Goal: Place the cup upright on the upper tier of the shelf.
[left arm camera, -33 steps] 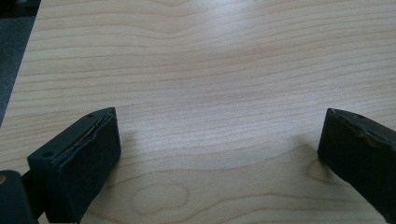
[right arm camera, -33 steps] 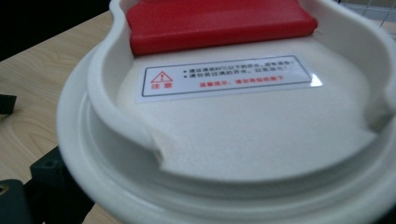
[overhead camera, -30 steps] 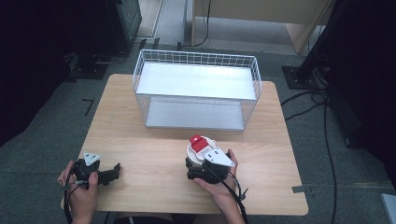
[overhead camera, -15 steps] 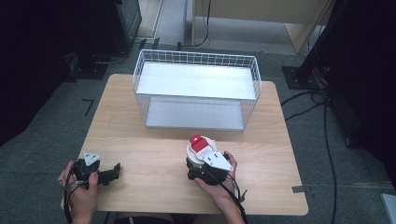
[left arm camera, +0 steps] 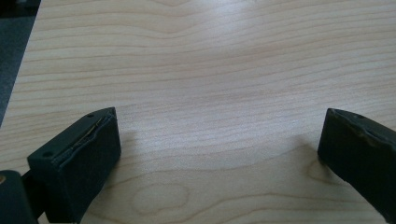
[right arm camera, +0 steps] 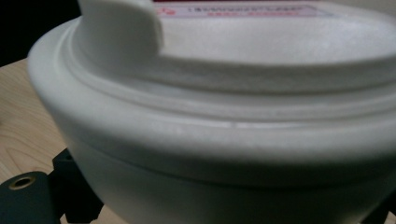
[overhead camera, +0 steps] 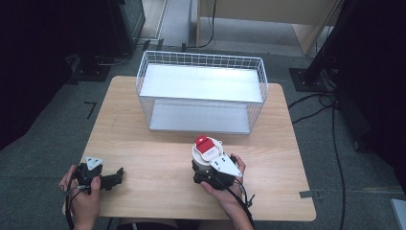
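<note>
Wooden table (overhead camera: 158, 158): wire basket (overhead camera: 201, 91) empty; right gripper (overhead camera: 207, 168) clamps white tub (overhead camera: 207, 149); left gripper (overhead camera: 112, 178) gapes, holding nothing.

The white tub (right arm camera: 224, 116) carries a white label (right arm camera: 243, 8) with a red band on its lid, at twelve o'clock in the right gripper view. A line of dark print runs across it, too blurred to read.
</note>
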The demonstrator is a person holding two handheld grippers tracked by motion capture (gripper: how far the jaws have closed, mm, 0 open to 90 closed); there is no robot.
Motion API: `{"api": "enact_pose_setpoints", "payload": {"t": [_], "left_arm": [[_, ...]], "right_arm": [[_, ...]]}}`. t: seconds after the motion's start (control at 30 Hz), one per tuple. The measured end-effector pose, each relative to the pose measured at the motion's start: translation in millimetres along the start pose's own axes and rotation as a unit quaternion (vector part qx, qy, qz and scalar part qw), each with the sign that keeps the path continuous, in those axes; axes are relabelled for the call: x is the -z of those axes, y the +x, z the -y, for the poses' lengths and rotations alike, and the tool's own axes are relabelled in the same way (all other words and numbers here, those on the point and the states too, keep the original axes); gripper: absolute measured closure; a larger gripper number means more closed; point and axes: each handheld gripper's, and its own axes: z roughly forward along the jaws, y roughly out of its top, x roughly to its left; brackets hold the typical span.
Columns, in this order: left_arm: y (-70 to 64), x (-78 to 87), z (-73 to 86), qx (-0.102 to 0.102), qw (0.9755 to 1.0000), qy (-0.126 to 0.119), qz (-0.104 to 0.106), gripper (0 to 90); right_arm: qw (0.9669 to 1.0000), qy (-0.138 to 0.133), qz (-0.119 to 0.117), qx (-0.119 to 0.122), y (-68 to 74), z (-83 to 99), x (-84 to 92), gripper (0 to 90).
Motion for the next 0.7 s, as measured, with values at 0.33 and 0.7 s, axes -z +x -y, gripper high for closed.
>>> {"api": "enact_pose_setpoints", "payload": {"t": [0.33, 0.7], "left_arm": [[0.0, 0.0, 0.0, 0.0, 1.0, 0.0, 0.0, 0.0], [0.0, -0.1, 0.0, 0.0, 1.0, -0.001, -0.001, 0.0]], "right_arm": [[0.9996, -0.029, -0.004, 0.003, -1.6, -27.6, 7.3, 8.4], [0.9986, -0.053, -0.002, 0.001, -6.7, -56.2, 11.5, 8.3]]}}
